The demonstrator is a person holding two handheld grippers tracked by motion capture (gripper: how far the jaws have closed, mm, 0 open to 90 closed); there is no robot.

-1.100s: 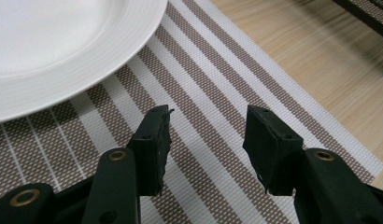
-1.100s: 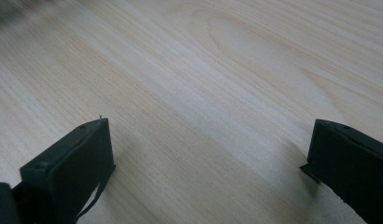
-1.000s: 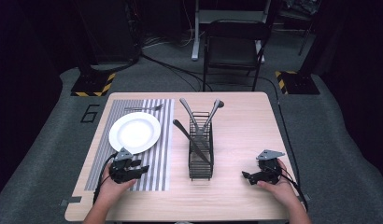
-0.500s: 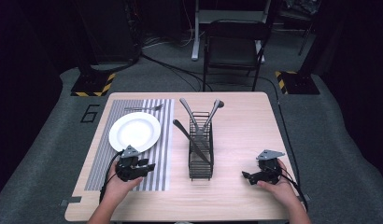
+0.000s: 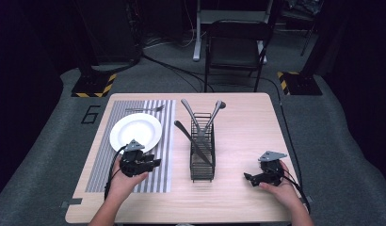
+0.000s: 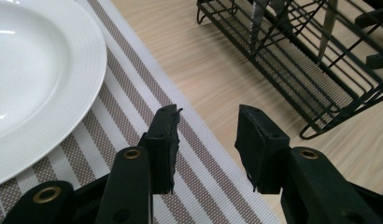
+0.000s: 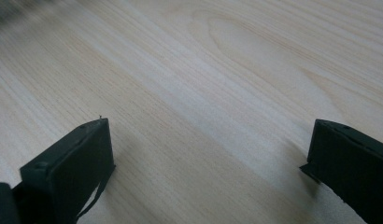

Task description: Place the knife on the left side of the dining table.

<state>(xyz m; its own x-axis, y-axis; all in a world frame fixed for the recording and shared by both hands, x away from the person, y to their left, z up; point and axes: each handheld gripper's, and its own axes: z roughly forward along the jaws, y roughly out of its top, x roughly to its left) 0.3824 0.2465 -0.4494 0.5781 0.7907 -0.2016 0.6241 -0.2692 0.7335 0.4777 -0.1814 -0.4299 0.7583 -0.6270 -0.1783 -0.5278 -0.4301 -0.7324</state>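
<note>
Beside the wire rack (image 5: 202,150) of cutlery, toward the plate (image 5: 135,132), the left gripper (image 6: 206,140) is held with jaws spread and empty, the right gripper (image 5: 257,178) likewise opposite; probably a utensil is to be reached next.

A large digit, apparently a "6" (image 5: 90,115), is marked on the grey floor (image 5: 50,141) just off the table's (image 5: 247,127) far left corner.

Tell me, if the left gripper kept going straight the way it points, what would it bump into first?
Probably the black wire rack. The left gripper has open, empty jaws over the striped placemat's edge, aimed across bare table toward the rack's base. Depth is hard to judge.
</note>
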